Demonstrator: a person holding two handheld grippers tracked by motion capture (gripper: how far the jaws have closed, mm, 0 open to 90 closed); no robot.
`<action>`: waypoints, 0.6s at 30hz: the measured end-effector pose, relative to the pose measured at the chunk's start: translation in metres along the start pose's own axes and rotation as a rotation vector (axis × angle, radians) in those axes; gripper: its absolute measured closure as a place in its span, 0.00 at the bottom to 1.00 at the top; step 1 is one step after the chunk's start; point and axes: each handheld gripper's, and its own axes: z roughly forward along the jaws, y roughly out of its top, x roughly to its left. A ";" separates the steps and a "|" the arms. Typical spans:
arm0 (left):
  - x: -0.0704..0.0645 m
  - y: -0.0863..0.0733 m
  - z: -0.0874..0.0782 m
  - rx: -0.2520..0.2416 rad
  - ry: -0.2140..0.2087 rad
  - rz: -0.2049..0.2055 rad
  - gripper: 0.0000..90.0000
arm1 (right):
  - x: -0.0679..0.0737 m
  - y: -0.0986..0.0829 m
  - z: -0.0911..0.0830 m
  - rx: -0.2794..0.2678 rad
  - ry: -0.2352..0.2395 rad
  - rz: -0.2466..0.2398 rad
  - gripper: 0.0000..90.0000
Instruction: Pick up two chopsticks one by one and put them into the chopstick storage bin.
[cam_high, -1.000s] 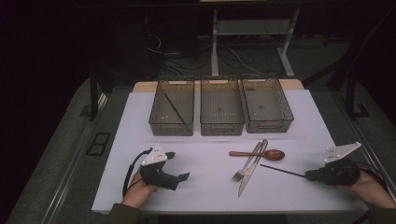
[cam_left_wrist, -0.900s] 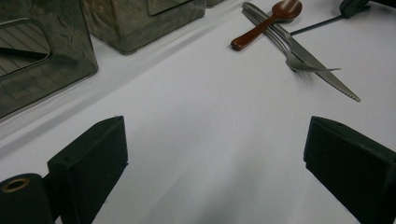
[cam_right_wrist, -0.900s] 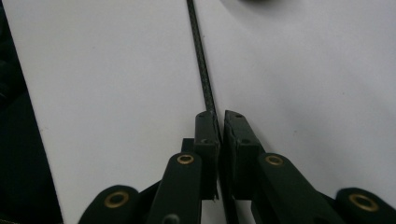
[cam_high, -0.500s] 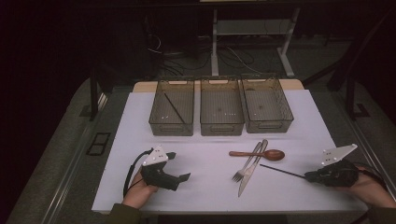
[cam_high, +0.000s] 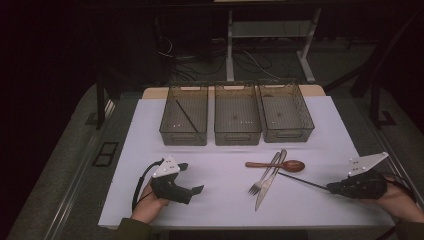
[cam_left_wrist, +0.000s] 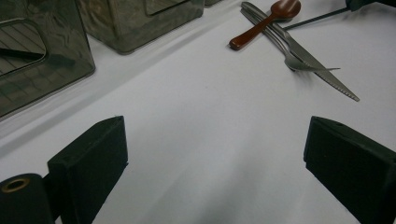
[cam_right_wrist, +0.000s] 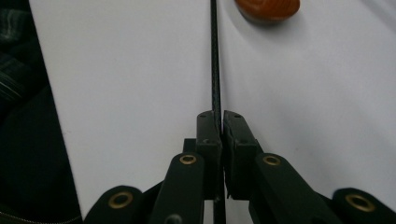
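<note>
A thin black chopstick lies low over the white table, its near end clamped in my right gripper at the front right. A wooden spoon, a fork and a knife lie together at centre right. My left gripper rests at the front left, open, with bare table between its jaws. A second black chopstick lies in the left bin.
Three smoky clear bins stand in a row at the back; the middle bin and the right bin hold nothing visible. The white tabletop ends close to my hands at the front edge. Dark floor and desk legs lie beyond.
My right gripper has drifted slightly right and toward the front edge with the chopstick in it. The left gripper has stayed put.
</note>
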 end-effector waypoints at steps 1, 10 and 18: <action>0.000 0.000 0.000 0.000 0.000 0.002 0.06 | 0.000 0.001 -0.001 -0.013 0.003 0.002 0.94; 0.000 0.000 0.000 -0.001 0.000 0.004 0.06 | 0.002 0.006 -0.015 -0.082 -0.005 0.009 0.94; 0.000 0.000 0.000 0.001 0.000 0.002 0.06 | 0.006 0.011 -0.027 -0.149 -0.010 0.001 0.94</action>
